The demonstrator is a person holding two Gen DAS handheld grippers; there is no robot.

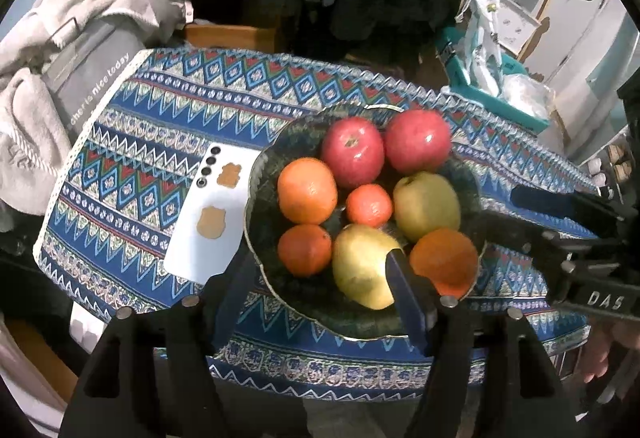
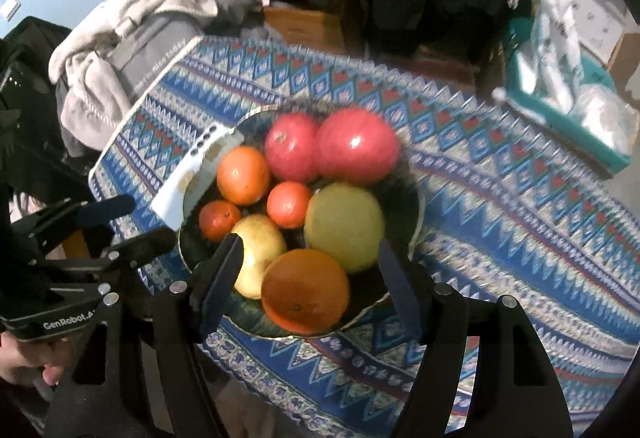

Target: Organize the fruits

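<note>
Left tool (image 1: 316, 280) gapes open, empty, over the near rim of the dark bowl (image 1: 264, 238); right tool (image 2: 310, 270) open too, pads straddling the near orange (image 2: 305, 292) without pressing. Bowl on the patterned bench (image 1: 132, 126) holds eight fruits — two red apples, four oranges, two yellow-green pears. One white phone (image 1: 208, 214) beside it.

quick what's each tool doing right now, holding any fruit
left tool: open, holding nothing, above the bowl.
right tool: open, an orange sits between its fingers, not gripped.
</note>
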